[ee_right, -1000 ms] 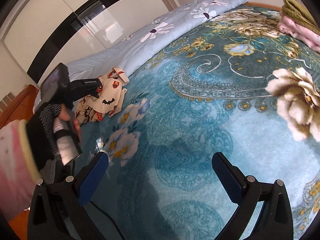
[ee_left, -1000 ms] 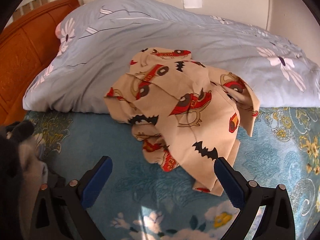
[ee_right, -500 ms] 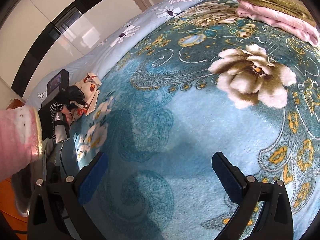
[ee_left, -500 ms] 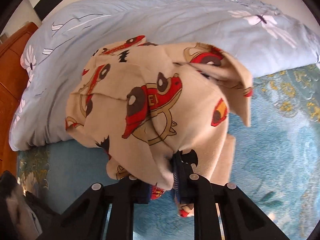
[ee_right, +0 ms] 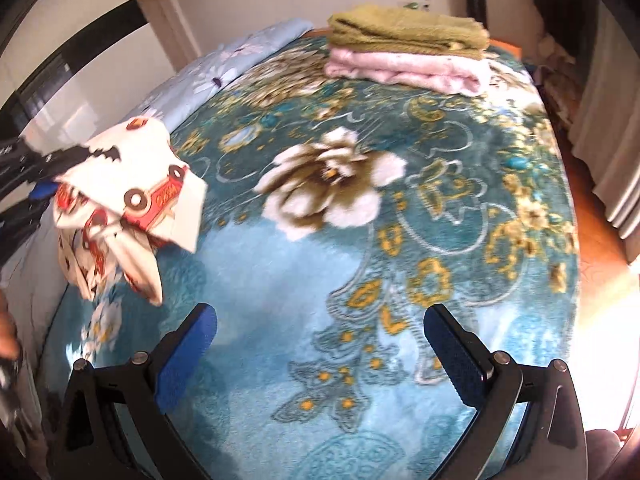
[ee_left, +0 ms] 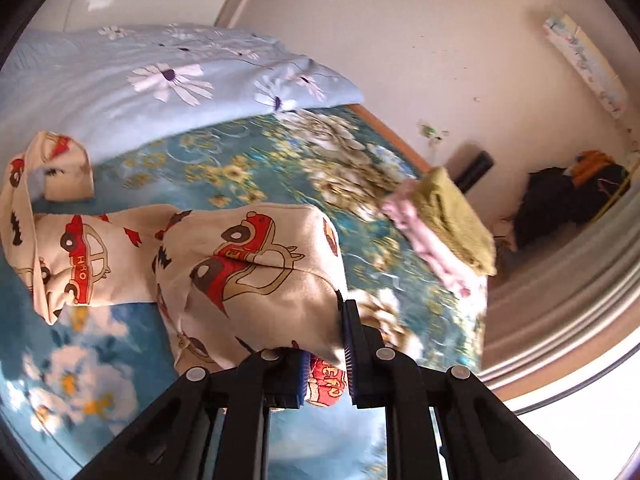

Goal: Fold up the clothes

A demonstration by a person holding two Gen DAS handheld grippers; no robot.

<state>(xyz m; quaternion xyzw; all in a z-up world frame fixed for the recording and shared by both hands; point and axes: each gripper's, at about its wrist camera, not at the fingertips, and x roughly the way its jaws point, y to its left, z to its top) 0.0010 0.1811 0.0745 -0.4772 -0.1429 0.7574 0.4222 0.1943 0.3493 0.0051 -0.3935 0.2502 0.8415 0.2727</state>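
Left tongs clamp printed garment, trailing leftward | right tongs wide, empty

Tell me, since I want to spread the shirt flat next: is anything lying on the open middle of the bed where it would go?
Nothing visible. The left tongs hold the shirt up; the blanket below is bare. The folded towels sit at the far edge.

The cream garment is printed with red cars and black bats. The bedspread is teal with gold scrolls and white flowers. The duvet is pale blue with white daisies. An olive towel tops a pink one.
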